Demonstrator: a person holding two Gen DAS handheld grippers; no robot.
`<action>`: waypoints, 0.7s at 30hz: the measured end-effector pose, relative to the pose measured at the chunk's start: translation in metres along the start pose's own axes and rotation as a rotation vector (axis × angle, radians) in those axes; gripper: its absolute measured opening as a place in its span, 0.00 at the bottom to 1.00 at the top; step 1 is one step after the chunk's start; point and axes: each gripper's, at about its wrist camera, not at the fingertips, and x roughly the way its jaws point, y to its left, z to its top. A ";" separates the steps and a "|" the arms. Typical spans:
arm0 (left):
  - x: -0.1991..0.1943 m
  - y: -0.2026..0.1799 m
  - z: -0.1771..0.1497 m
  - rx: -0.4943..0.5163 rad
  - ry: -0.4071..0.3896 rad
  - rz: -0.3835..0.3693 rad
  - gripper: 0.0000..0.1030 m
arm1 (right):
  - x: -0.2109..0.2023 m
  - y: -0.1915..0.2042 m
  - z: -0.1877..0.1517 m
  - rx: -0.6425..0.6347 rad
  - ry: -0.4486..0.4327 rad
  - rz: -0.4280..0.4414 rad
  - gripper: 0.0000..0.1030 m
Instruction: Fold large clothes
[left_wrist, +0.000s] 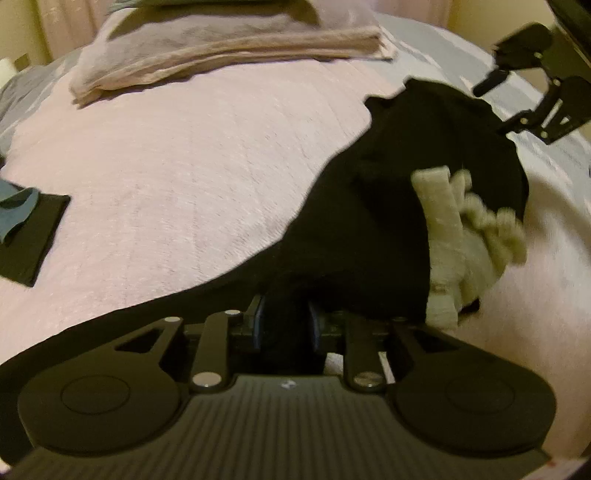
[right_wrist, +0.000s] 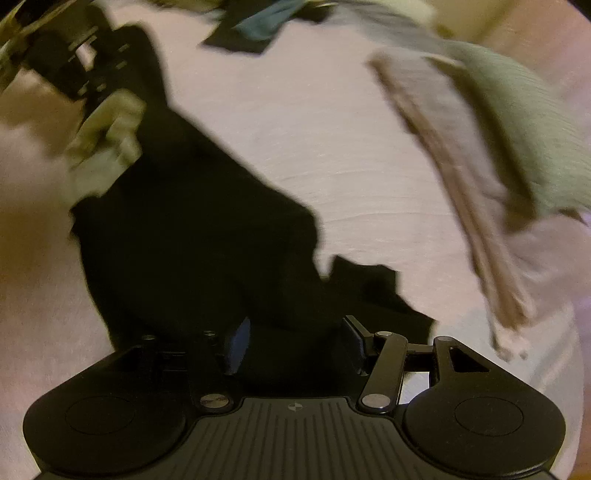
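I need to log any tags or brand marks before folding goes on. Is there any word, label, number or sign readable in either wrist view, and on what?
No readable text in either view.
Black garment: no print or tag shows.
Pale knitted piece lying on it: blurred, no lettering shows.
Right gripper: only a small round quartered mark on its ribbed body, no letters.
Left gripper: a small pale mark on its ribbed body, too blurred to read.

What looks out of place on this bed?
A pale, knobbly fabric piece lies bunched on the black garment, which sprawls unfolded and crooked on the pink blanket, unlike the neatly folded stack behind.
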 end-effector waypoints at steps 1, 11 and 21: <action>0.004 -0.002 -0.002 0.013 0.002 0.000 0.17 | 0.005 0.005 -0.001 -0.011 0.003 0.011 0.02; -0.071 0.004 0.028 -0.063 -0.238 0.044 0.04 | -0.116 -0.001 -0.057 0.544 -0.285 -0.207 0.02; -0.252 -0.031 0.082 0.015 -0.596 0.118 0.03 | -0.306 0.039 -0.081 0.810 -0.708 -0.400 0.00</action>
